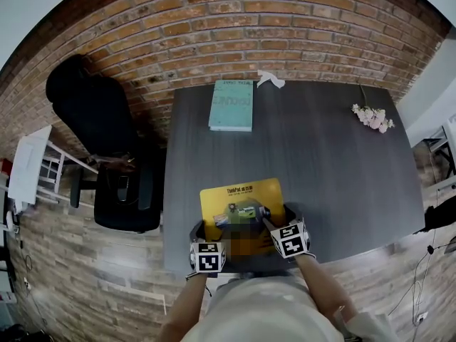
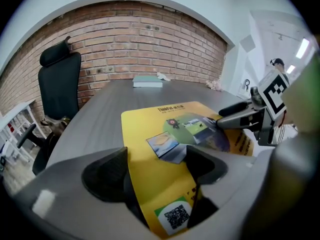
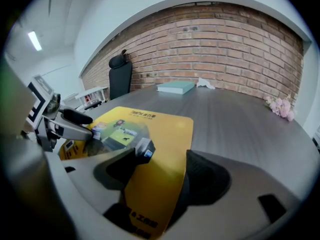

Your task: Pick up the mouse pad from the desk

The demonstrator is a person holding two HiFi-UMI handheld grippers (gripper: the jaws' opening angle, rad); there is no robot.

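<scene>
The yellow mouse pad point(image 1: 241, 194) with a printed picture lies near the front edge of the dark grey desk point(image 1: 328, 169). My left gripper point(image 1: 210, 226) stands at its near left corner and my right gripper point(image 1: 276, 216) at its near right corner. In the left gripper view the pad point(image 2: 160, 184) runs up between the left gripper's point(image 2: 157, 159) spread jaws, QR code nearest the camera. In the right gripper view the pad point(image 3: 160, 184) likewise passes between the right gripper's point(image 3: 162, 159) jaws. Both stand open around the pad. The pad's near edge is hidden in the head view.
A teal book point(image 1: 231, 104) lies at the desk's far edge beside crumpled white paper point(image 1: 269, 79). Pink flowers point(image 1: 372, 116) rest at the far right. A black office chair point(image 1: 107, 141) stands left of the desk, with a white shelf point(image 1: 28, 166) beyond it. A brick wall point(image 1: 285, 27) runs behind.
</scene>
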